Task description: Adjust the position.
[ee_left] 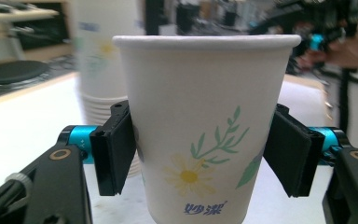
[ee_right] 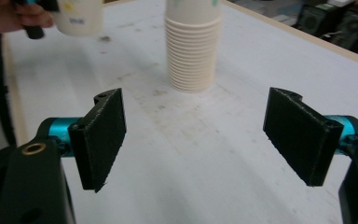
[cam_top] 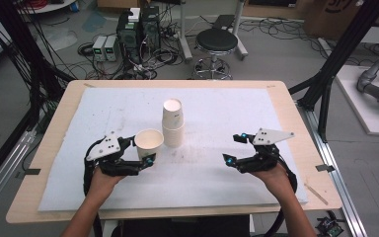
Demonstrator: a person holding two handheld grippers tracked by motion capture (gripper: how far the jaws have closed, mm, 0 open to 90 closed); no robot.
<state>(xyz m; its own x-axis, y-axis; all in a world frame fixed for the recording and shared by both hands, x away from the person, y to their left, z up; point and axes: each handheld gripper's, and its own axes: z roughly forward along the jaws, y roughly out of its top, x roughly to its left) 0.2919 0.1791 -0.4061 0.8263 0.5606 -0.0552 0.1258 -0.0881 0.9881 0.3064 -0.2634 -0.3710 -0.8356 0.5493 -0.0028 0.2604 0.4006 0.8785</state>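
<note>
A single paper cup (cam_top: pixel 149 139) printed with a daisy stands just left of a stack of paper cups (cam_top: pixel 172 123) at the middle of the white mat (cam_top: pixel 217 108). My left gripper (cam_top: pixel 139 150) is around the single cup. In the left gripper view both black pads (ee_left: pixel 116 149) press against the sides of the cup (ee_left: pixel 200 93), with the stack (ee_left: pixel 98 70) behind it. My right gripper (cam_top: pixel 235 147) rests at the right of the mat, open and holding nothing. In the right gripper view, beyond that open gripper (ee_right: pixel 193 140), the stack (ee_right: pixel 193 51) stands ahead and the held cup (ee_right: pixel 79 16) is at the far left.
The mat lies on a wooden table (cam_top: pixel 54 148). Beyond the far edge are a black stool (cam_top: pixel 217 42), computer towers (cam_top: pixel 138 29) and loose cables on the floor. Black frame posts (cam_top: pixel 325 84) stand at both sides.
</note>
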